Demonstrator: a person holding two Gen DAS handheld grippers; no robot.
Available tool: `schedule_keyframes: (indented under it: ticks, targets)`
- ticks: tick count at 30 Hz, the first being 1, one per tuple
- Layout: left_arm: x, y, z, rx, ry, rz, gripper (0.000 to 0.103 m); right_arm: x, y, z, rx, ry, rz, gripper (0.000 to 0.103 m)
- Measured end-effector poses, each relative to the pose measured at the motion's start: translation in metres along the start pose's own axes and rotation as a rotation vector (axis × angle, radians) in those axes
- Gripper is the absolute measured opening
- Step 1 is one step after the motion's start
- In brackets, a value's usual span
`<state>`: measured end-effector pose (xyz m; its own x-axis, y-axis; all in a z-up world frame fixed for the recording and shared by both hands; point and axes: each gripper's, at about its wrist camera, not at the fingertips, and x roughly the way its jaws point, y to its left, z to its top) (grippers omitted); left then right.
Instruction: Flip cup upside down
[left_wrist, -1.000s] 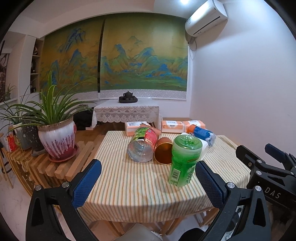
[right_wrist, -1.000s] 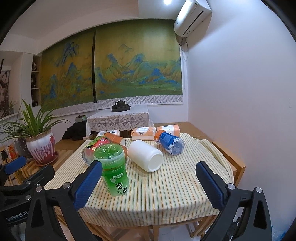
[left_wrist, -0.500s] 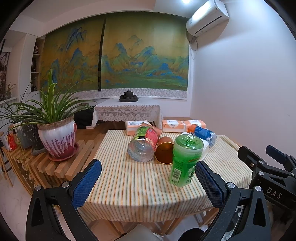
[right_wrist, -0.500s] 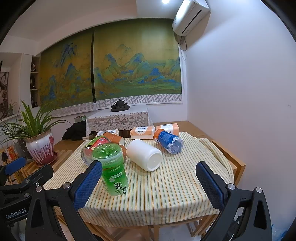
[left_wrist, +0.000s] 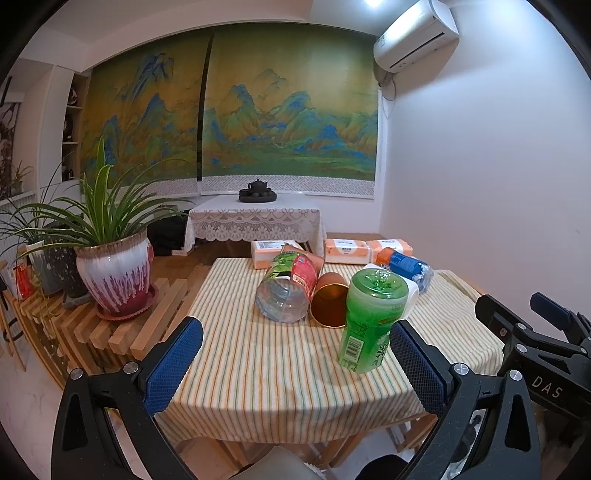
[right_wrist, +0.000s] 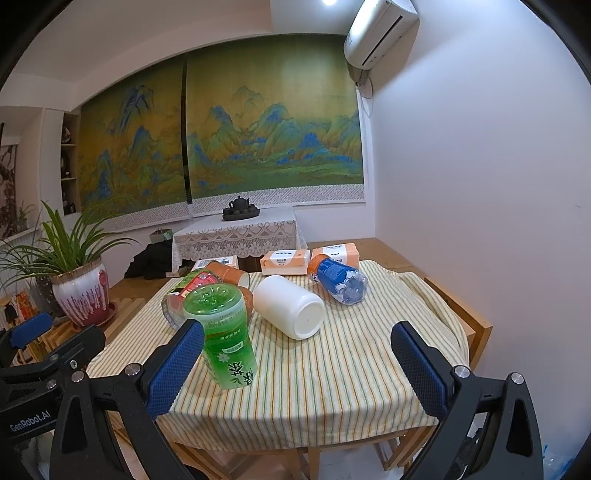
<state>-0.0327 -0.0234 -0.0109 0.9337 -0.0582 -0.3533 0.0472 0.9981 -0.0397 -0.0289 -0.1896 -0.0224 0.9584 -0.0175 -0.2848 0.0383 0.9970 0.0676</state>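
Observation:
A green cup (left_wrist: 370, 320) (right_wrist: 222, 336) stands bottom-up near the front of the striped tablecloth (left_wrist: 266, 362) (right_wrist: 351, 369). A white cup (right_wrist: 289, 306) lies on its side at mid table. A copper cup (left_wrist: 329, 305) lies on its side with its mouth toward me. An orange paper cup (right_wrist: 228, 272) lies behind. My left gripper (left_wrist: 295, 363) is open and empty in front of the table edge. My right gripper (right_wrist: 297, 365) is open and empty, its left finger beside the green cup.
A cut clear bottle with a red-green label (left_wrist: 287, 288) and a blue-label bottle (right_wrist: 338, 280) lie on the table. Tissue packs (right_wrist: 284, 260) line the far edge. A potted plant (left_wrist: 114, 273) stands on a slatted bench at left. A white wall is at right.
Both grippers have drifted slightly nearer the table. Nothing on the table has moved.

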Motion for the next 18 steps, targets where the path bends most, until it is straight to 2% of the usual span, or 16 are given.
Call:
schedule_keyframes:
  ticks: [18]
  targets:
    - [0.0007, -0.0002, 0.0002, 0.003, 0.000, -0.002, 0.103, 0.0017, 0.0004, -0.0016, 0.009, 0.004, 0.001, 0.100]
